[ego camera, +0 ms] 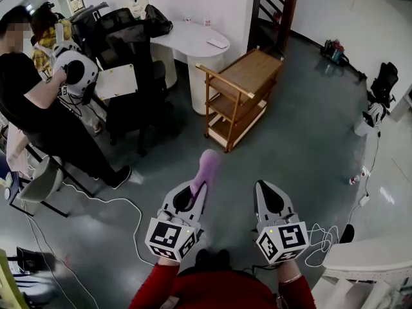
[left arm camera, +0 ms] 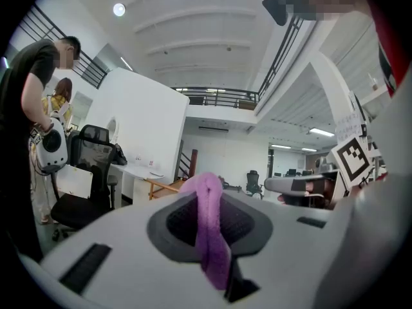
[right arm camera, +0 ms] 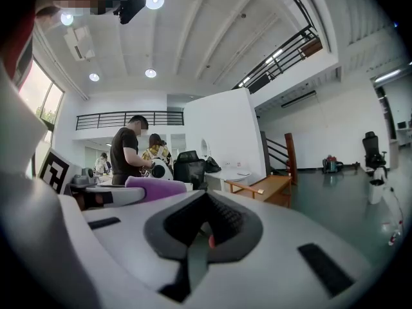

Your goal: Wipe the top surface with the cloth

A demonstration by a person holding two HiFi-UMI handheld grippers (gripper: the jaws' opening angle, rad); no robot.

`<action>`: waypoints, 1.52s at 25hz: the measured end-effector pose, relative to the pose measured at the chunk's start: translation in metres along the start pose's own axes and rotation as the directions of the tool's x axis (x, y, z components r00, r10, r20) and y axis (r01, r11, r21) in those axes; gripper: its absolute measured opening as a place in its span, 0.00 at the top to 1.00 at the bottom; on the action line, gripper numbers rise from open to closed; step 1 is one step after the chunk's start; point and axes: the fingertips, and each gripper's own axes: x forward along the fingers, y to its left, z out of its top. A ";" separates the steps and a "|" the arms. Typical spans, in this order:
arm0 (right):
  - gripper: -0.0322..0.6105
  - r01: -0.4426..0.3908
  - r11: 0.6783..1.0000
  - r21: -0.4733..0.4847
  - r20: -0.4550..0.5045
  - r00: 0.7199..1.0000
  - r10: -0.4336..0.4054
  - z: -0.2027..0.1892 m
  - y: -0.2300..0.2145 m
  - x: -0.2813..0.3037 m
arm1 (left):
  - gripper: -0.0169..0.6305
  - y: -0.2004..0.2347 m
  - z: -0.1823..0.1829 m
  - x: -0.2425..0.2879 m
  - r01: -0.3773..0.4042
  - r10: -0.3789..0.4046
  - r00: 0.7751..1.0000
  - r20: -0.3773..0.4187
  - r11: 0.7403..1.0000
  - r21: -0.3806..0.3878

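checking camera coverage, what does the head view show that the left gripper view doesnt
Only the head view: the marker cube on the left gripper, and the lower shelves of the wooden cart. Only the left gripper view: the ceiling light and the balcony railing. Both: the purple cloth clamped in the left gripper, the right gripper, and the person in black.

The fuzzy purple cloth (ego camera: 208, 165) is sitting bunched in the left gripper's (ego camera: 198, 189) jaws at lower centre; its end is poking forward. The wooden top surface (ego camera: 254, 66) is lying level at upper centre.
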 end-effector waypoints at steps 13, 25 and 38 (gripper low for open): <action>0.94 0.038 0.999 0.039 -0.041 0.998 -0.036 -0.012 -0.031 0.011 | 0.89 0.000 -0.001 0.021 -0.002 0.002 1.000 -0.017 1.000 0.002; 0.94 0.141 0.989 0.050 -0.113 0.984 -0.135 -0.033 -0.044 0.113 | 0.89 0.089 -0.010 0.095 0.063 -0.063 0.997 -0.052 0.998 0.005; 0.94 0.368 0.920 0.137 -0.116 0.928 -0.354 -0.016 -0.049 0.256 | 0.89 0.218 0.016 0.190 0.232 -0.234 0.969 -0.085 0.972 -0.028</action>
